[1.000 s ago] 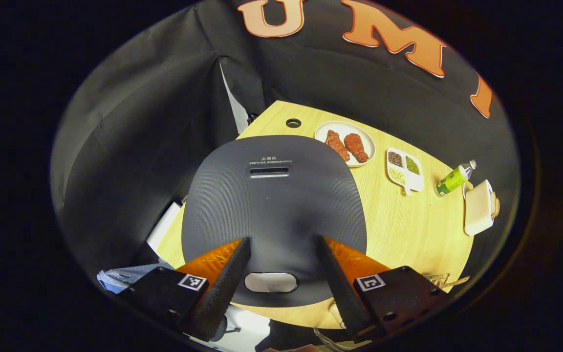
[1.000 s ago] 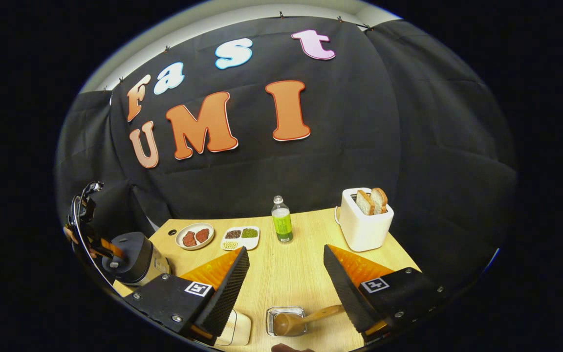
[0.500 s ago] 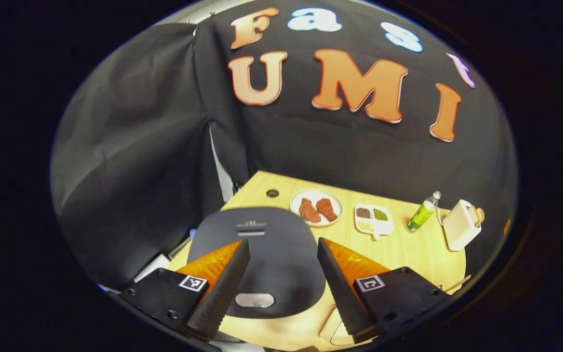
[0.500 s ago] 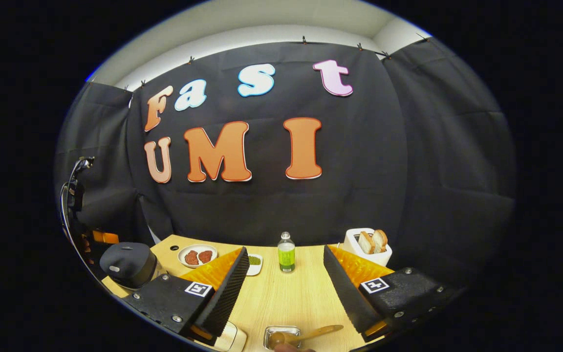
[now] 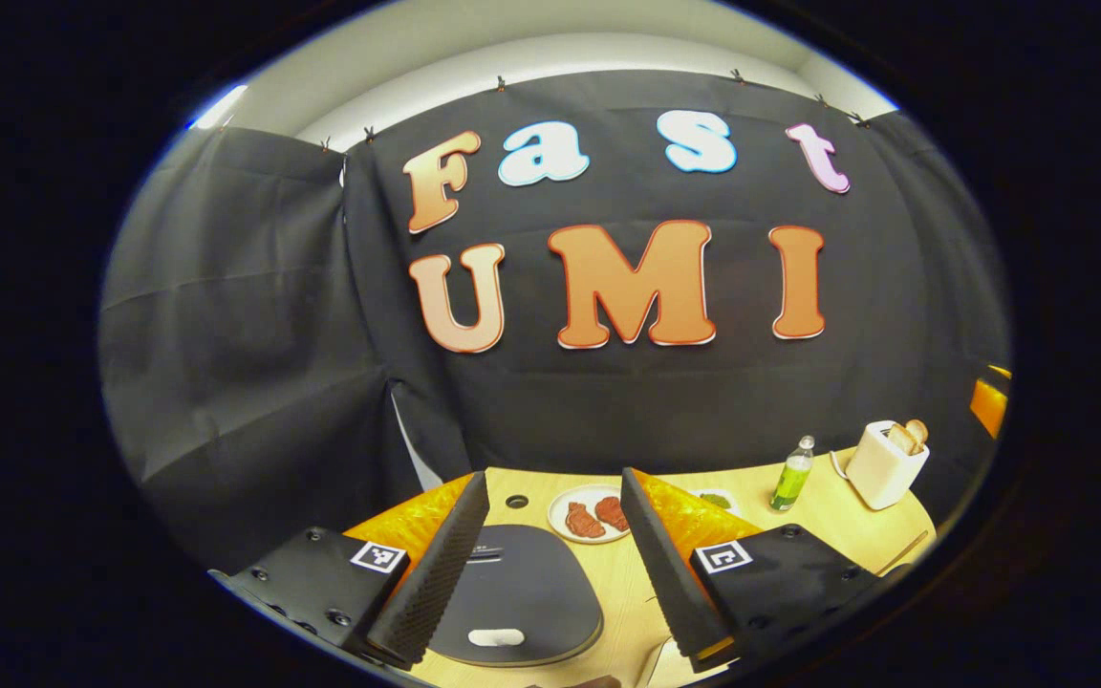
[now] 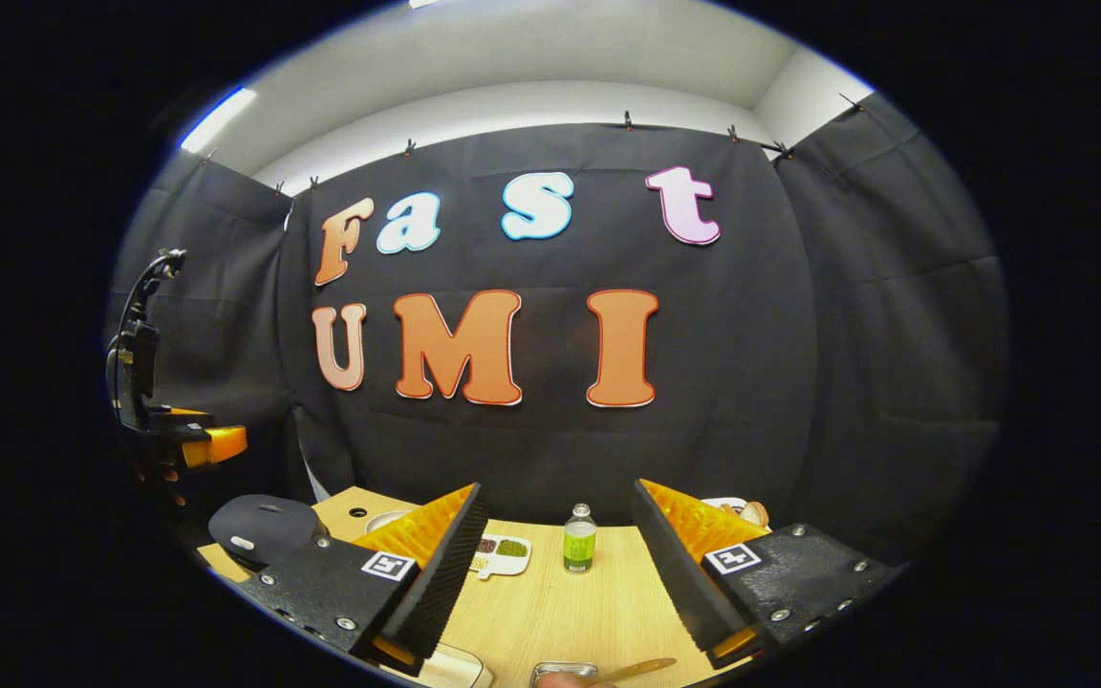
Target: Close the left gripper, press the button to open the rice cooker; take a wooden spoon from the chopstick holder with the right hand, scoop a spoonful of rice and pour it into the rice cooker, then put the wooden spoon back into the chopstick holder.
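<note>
Both views face the back wall, raised above the table (image 6: 550, 592). Left gripper view sits over the rice cooker (image 5: 517, 597) at the table's left end; right gripper view mid-table. Shared: rice cooker, bottle (image 5: 792, 474).

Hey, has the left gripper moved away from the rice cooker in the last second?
Yes. The left gripper has pulled back and tilted up: the rice cooker looks smaller and lower, with more wall above it.

Even overhead light from a ceiling strip (image 6: 216, 119) (upper left), sharp centre, heavy fisheye bending near the edges.
</note>
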`<state>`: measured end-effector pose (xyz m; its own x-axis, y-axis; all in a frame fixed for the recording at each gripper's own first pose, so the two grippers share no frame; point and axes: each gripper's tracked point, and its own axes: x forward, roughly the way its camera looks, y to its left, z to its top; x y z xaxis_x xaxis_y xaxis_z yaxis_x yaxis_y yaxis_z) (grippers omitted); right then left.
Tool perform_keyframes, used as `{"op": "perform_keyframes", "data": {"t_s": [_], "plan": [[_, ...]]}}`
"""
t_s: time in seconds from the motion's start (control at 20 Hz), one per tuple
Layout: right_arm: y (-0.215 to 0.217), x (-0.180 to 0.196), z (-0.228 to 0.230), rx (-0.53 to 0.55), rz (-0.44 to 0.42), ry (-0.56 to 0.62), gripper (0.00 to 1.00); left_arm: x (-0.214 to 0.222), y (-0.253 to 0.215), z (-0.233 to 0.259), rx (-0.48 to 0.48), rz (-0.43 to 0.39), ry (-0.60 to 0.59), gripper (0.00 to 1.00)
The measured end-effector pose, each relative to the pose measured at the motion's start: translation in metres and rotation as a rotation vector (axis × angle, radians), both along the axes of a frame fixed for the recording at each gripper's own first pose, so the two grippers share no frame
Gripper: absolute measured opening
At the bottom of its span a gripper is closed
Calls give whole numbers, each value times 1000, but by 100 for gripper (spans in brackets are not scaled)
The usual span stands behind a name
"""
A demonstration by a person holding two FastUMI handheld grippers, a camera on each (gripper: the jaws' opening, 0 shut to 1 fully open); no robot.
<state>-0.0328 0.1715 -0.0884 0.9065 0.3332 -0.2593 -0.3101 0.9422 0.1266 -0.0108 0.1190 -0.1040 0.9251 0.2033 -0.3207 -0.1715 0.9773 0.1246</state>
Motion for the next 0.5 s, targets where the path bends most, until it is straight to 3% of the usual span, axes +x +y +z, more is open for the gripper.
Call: {"op": "perform_keyframes", "data": {"t_s": [0.15, 0.5], "plan": [[6, -2, 7, 7, 5, -18, 95, -3, -20, 21, -22, -43, -82, 94], [9, -6, 19, 20, 5, -92, 95, -12, -46, 49, 42, -96, -228, 94]]}}
